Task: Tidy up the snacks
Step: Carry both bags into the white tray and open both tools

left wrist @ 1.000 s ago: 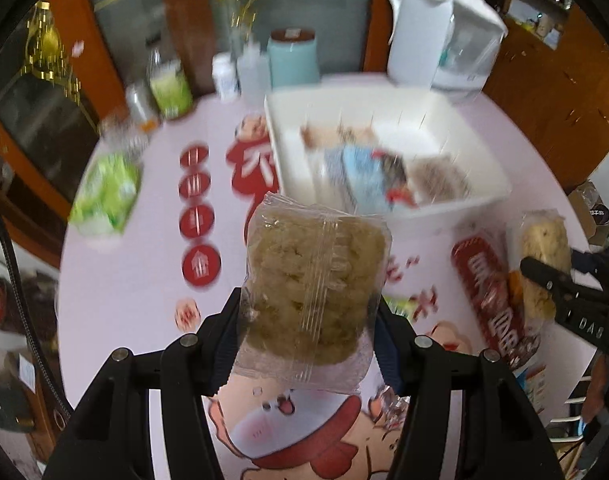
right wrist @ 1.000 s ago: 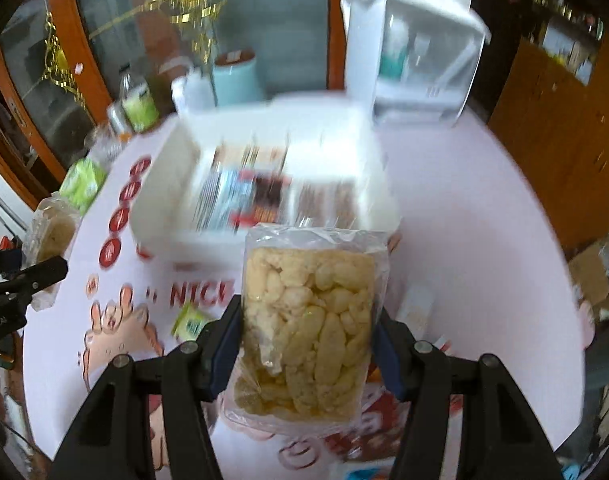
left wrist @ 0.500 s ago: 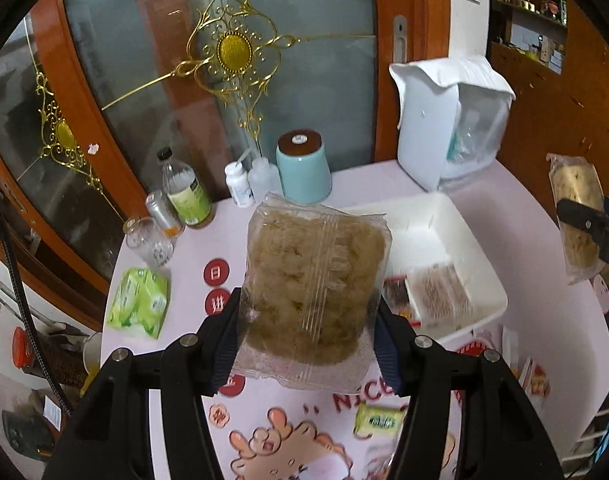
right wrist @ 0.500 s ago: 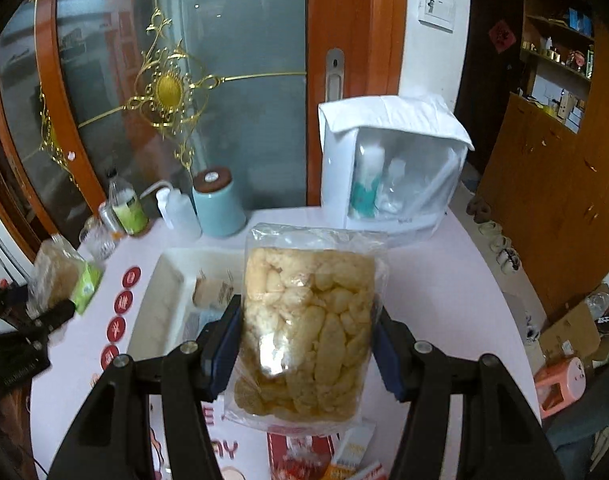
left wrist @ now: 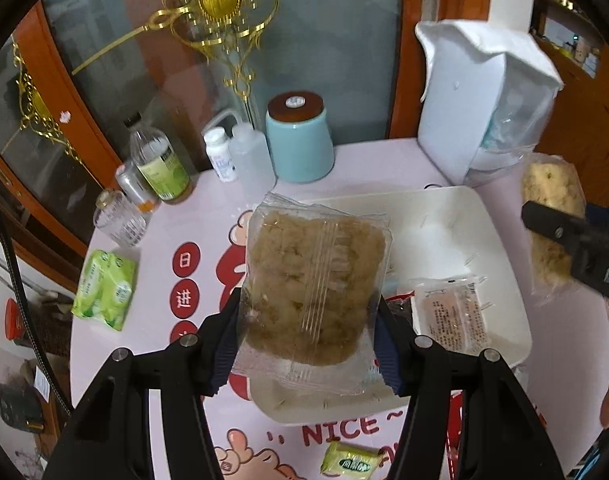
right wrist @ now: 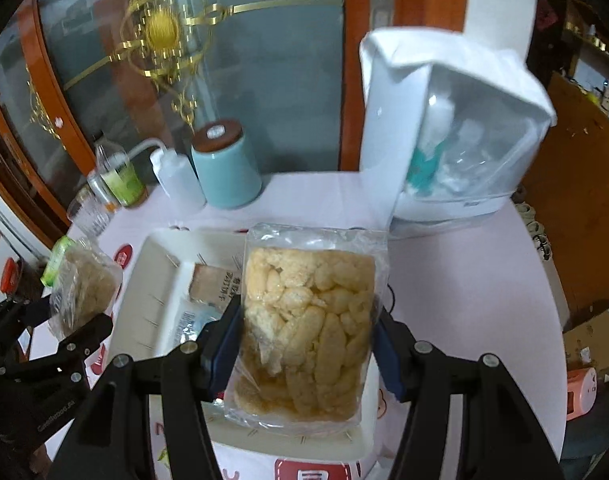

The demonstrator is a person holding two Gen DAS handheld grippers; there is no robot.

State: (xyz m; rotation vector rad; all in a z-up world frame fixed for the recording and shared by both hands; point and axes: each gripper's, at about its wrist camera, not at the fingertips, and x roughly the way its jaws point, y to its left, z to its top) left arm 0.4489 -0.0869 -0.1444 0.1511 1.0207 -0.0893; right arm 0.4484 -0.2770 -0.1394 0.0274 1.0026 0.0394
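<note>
Both grippers have swung back down from that high view, so the white tray is right under them again; looks like drop-off time. Left gripper is clamped on the brownish snack pack over the tray's near edge. Right gripper pinches the puffed snack bag above the tray's near right corner.

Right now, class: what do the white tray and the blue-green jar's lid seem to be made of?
White tray: probably plastic, smooth and slightly glossy, with thin moulded walls and rounded corners.
Jar lid: looks like wood, brown and matt, though coloured plastic cannot be ruled out.
</note>
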